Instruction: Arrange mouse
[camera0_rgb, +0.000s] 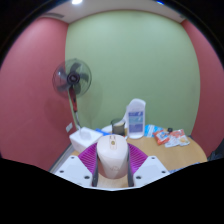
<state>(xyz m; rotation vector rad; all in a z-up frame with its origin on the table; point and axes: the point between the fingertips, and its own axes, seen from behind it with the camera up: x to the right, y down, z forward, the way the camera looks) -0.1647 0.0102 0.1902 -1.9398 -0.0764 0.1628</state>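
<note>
A beige computer mouse (113, 157) sits between my two fingers, its sides against the purple pads (89, 158). My gripper (113, 165) is shut on it and holds it up above the wooden table (175, 153). The mouse's rear end faces the camera and hides whatever lies directly under it.
Beyond the fingers a white box (83, 137), a white and blue bottle (135, 117), and small packets (172, 137) stand on the round table. A standing fan (72, 82) is behind it at the left. Pink and green walls close the room.
</note>
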